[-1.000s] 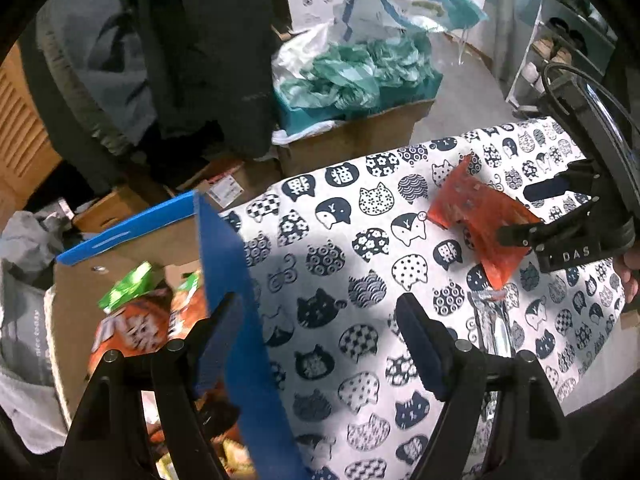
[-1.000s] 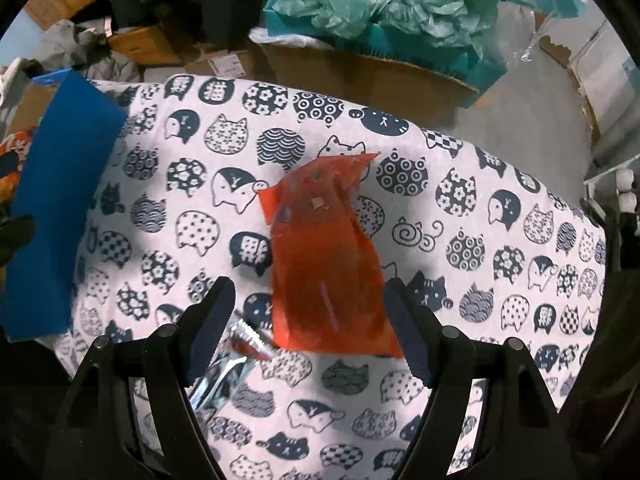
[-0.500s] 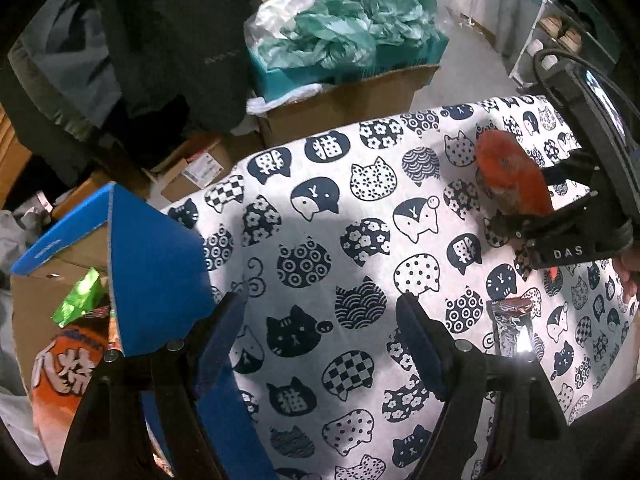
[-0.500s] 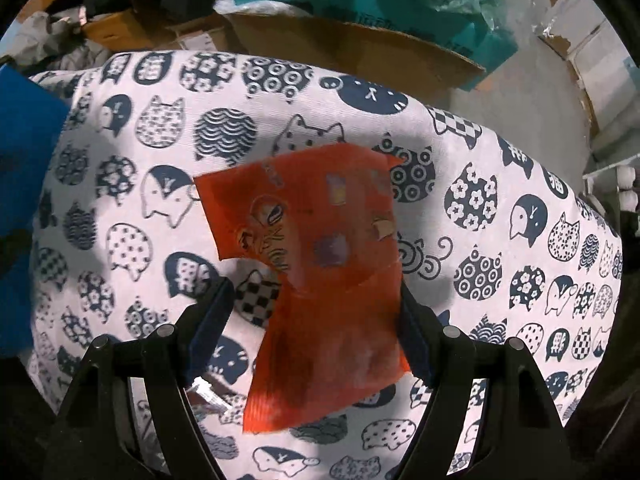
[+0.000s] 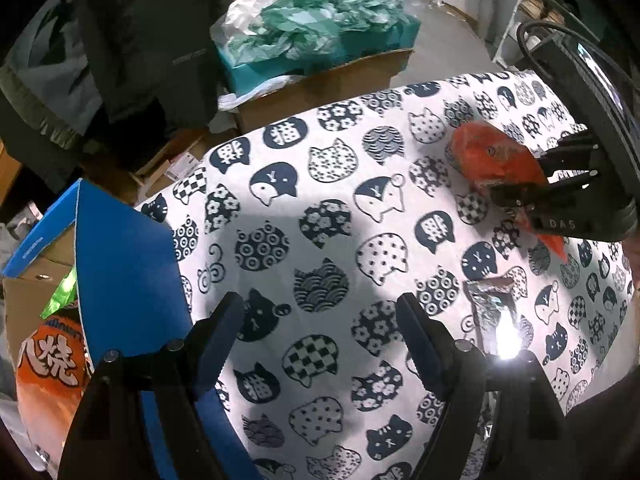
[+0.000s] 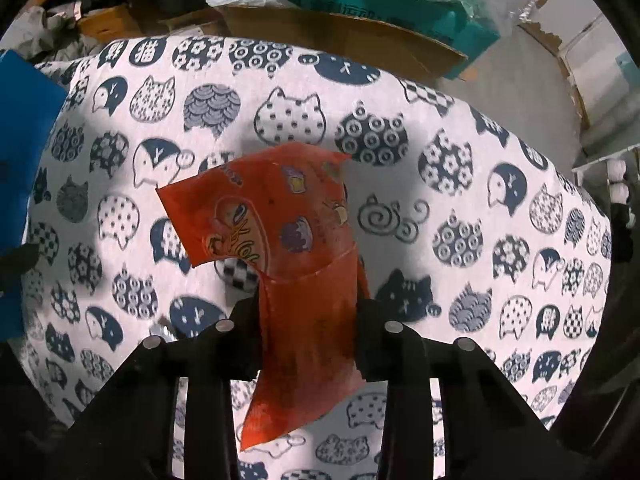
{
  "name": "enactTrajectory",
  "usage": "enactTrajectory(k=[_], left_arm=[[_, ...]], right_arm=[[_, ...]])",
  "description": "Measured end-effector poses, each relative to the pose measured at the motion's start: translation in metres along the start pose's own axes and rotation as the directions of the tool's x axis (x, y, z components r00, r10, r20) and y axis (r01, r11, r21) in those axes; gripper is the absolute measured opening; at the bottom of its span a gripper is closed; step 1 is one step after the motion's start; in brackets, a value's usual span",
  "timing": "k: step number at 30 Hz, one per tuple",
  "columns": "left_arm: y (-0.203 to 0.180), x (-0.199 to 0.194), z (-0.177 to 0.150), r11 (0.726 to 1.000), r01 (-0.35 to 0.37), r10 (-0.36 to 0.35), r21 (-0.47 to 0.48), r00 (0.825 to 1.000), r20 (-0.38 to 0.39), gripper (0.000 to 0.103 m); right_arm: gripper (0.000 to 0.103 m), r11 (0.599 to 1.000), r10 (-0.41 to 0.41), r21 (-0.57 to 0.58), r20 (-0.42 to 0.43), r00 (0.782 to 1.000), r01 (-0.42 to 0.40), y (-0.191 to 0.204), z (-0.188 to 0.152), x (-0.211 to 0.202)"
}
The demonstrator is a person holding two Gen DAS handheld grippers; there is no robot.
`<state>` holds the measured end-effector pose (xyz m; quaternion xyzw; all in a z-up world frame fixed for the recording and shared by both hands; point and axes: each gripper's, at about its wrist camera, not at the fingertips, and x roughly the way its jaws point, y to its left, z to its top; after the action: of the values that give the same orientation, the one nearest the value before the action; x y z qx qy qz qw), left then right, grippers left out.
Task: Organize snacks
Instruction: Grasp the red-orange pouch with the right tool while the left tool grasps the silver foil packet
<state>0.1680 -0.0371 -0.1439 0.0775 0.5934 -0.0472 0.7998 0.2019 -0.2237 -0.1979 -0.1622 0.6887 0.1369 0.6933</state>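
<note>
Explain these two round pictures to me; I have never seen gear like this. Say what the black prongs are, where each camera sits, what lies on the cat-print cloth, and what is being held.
No robot here: a person carries a two-finger gripper in each hand, with a fisheye camera on each looking along its fingers. That is why black prongs fill each picture's bottom.

The left gripper is open and empty above the cat-print cloth. The left view also shows the right gripper from the side.

The right gripper is shut on an orange-red snack packet, which bends over above the jaws.

A silver foil wrapper lies on the cloth. At its left edge stands a blue-flapped cardboard box with an orange snack bag inside.
</note>
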Motion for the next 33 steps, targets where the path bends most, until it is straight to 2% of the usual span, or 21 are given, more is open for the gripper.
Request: enactTrajectory(k=[7,11,20,24,28,32,33], left_arm=[[-0.021,-0.001,-0.006,1.000,0.018,-0.018,0.011,1.000,-0.016,0.080],[-0.037,0.000,-0.010,0.998,0.058,-0.057,0.005,0.998,-0.032,0.080],[-0.089,0.006,-0.019,0.992,0.115,-0.110,0.055,0.991,-0.075,0.082],[-0.107,0.017,-0.026,0.992,0.111,-0.104,0.064,0.989,-0.107,0.082],[-0.115,0.032,-0.031,0.989,0.144,-0.138,0.031,0.979,-0.152,0.082],[-0.118,0.041,-0.034,0.991,0.130,-0.123,0.039,0.981,-0.153,0.082],[-0.118,0.042,-0.035,0.990,0.134,-0.127,0.038,0.980,-0.151,0.079]], right_arm=[[0.031,1.000,-0.029,0.010,0.007,1.000,0.029,-0.011,-0.049,-0.017],[0.031,0.999,-0.037,0.026,0.011,0.999,0.037,-0.020,-0.075,-0.028],[0.031,0.997,-0.028,0.076,0.031,0.999,0.025,-0.046,-0.135,-0.052],[0.031,0.996,-0.018,0.093,0.033,0.999,0.015,-0.059,-0.161,-0.059],[0.031,0.995,-0.018,0.098,0.034,0.999,0.015,-0.065,-0.173,-0.060],[0.031,0.995,-0.014,0.097,0.039,0.999,0.010,-0.068,-0.178,-0.061],[0.031,0.996,-0.015,0.094,0.041,0.999,0.011,-0.065,-0.175,-0.060]])
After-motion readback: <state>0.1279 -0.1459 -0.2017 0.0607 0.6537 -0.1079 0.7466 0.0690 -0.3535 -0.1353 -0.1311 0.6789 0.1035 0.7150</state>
